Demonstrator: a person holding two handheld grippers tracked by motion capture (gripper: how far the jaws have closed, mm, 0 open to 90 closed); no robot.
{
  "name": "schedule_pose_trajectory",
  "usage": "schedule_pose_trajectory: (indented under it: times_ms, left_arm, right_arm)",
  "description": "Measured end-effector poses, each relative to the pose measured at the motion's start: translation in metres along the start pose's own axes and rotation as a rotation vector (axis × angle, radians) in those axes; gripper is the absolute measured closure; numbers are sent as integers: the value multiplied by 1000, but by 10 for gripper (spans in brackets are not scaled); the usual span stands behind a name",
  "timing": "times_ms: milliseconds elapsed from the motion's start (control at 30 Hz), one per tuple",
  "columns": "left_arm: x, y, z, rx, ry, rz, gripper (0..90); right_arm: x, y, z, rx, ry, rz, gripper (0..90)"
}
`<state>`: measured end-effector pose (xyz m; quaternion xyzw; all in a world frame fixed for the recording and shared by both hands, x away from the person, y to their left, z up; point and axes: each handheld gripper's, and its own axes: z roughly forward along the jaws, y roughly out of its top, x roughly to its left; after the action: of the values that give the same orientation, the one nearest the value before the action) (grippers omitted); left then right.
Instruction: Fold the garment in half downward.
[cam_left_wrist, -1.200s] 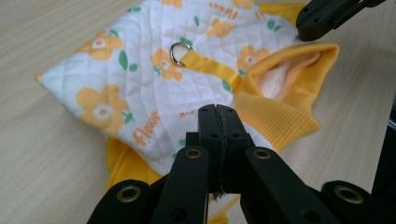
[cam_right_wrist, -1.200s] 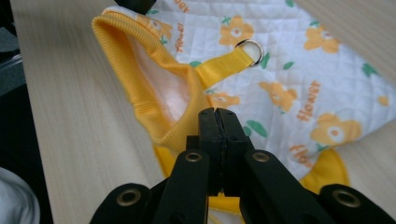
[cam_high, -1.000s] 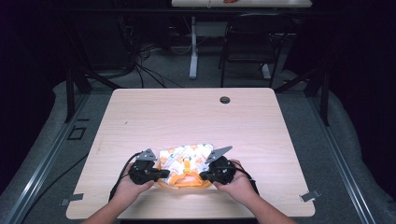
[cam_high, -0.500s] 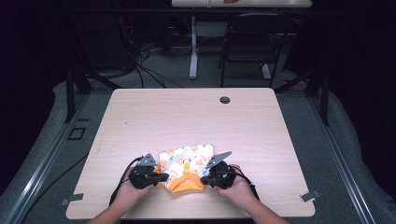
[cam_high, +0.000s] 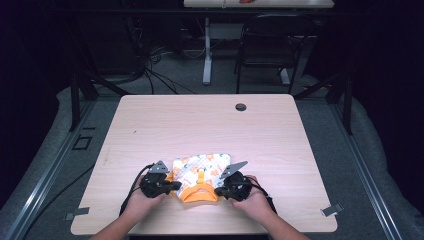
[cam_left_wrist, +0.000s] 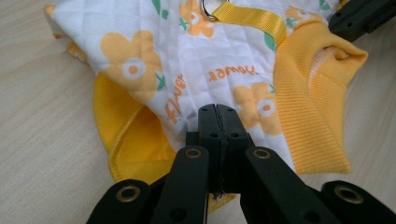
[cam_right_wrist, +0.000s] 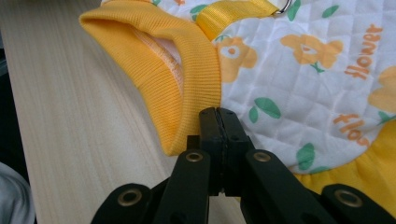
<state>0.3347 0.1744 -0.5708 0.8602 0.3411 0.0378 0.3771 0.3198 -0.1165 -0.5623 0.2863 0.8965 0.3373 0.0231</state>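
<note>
I have a small quilted pet vest (cam_high: 201, 176), white with orange flowers and yellow ribbed trim, lying at the near edge of the wooden worktop (cam_high: 200, 125), between my two hands. My left tongs (cam_high: 171, 186) are pressed together on its edge by the yellow sleeve opening; in the left gripper view the jaws meet on the printed fabric. My right tongs (cam_high: 219, 190) are clamped on the opposite edge, next to the ribbed collar (cam_right_wrist: 187, 84). A yellow webbing strap (cam_left_wrist: 250, 18) with a metal ring (cam_left_wrist: 208, 10) runs along the back. Farther off, a round cable grommet (cam_high: 241, 107) sits near the worktop's far edge, well apart from the vest, and a dark chair (cam_high: 265, 45) stands beyond.
</note>
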Motion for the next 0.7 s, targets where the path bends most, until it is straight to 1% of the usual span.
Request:
schedule_pose_trajectory:
  times_ms: [67, 100, 167, 267, 300, 333, 433, 500, 567, 600, 633, 700]
  left_arm:
    - [3, 2, 1, -1, -3, -20, 900]
    - [4, 2, 2, -5, -2, -28, 900]
    - [7, 5, 3, -8, 5, -41, 900]
    - [11, 7, 5, -18, 9, -54, 900]
    - [12, 8, 5, -14, 14, -52, 900]
    - [13, 10, 6, -12, 27, -41, 900]
    - [17, 16, 8, 1, 47, -27, 900]
    - [21, 19, 10, -8, 54, -41, 900]
    - [25, 22, 12, -8, 57, -44, 900]
    - [27, 23, 13, -12, 63, -45, 900]
    - [29, 25, 13, -6, 65, -36, 900]
    - [31, 27, 15, -8, 75, -32, 900]
  right_arm:
    - [-2, 2, 1, 0, -7, -1, 900]
    - [-3, 3, 1, 8, -6, -3, 900]
    - [-5, 5, 2, 5, -12, 1, 900]
    - [-9, 7, 3, 2, -7, 23, 900]
    - [-10, 7, 4, 0, -10, 28, 900]
    - [-12, 9, 5, -5, -14, 30, 900]
    - [-15, 13, 7, 2, -28, 30, 900]
    - [-17, 16, 8, 3, -32, 30, 900]
    - [-19, 19, 9, 10, -43, 30, 900]
    - [-21, 20, 10, 4, -40, 32, 900]
    - [-22, 21, 11, 5, -42, 37, 900]
    - [-26, 24, 12, 5, -44, 44, 900]
